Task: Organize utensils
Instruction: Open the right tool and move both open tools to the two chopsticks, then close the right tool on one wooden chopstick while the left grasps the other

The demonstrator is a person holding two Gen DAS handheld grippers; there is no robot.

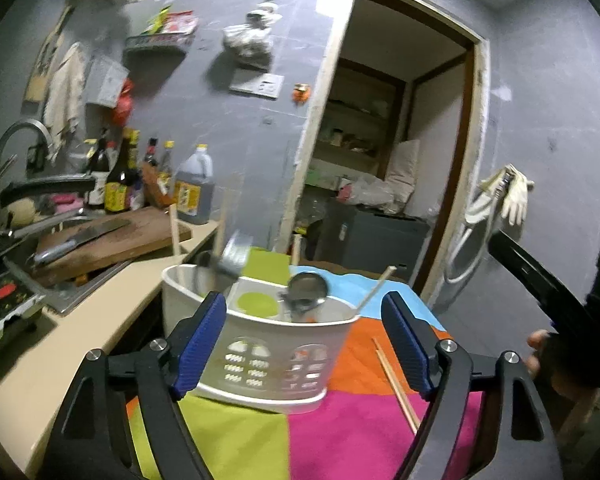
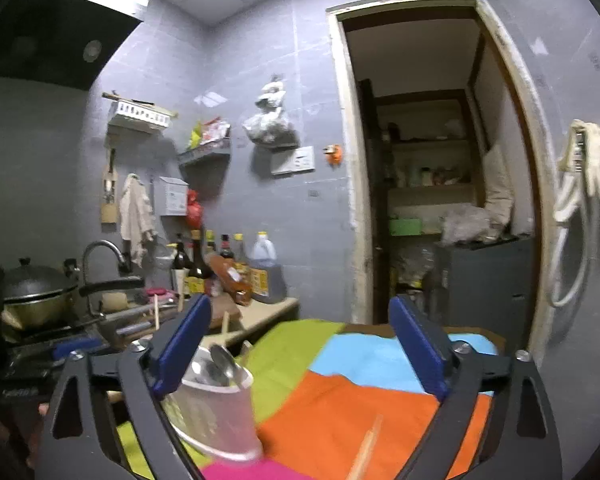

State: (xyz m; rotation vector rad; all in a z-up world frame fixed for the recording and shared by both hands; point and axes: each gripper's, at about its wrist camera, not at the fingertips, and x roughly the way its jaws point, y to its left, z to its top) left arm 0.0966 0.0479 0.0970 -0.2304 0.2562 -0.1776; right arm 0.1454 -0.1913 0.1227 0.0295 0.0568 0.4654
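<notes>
A white perforated utensil holder [image 1: 272, 356] stands on a multicoloured cloth [image 1: 356, 432]. It holds metal spoons [image 1: 306, 294], a blurred metal utensil [image 1: 232, 258] and several wooden chopsticks [image 1: 376, 288]. My left gripper [image 1: 304, 344] is open, its blue pads on either side of the holder without pressing it. One loose chopstick [image 1: 396, 386] lies on the cloth beside the right pad. In the right wrist view the holder [image 2: 216, 412] sits at the lower left with a spoon [image 2: 224, 360] in it. My right gripper [image 2: 300, 352] is open and empty; a blurred chopstick [image 2: 366, 452] lies below it.
A beige counter [image 1: 100, 312] runs along the left with a cutting board and cleaver [image 1: 84, 240], sauce bottles [image 1: 188, 188], a sink tap [image 2: 100, 252] and a wok [image 2: 36, 292]. An open doorway [image 2: 432, 184] to a storeroom is behind. A person's hand [image 1: 540, 344] shows at the right edge.
</notes>
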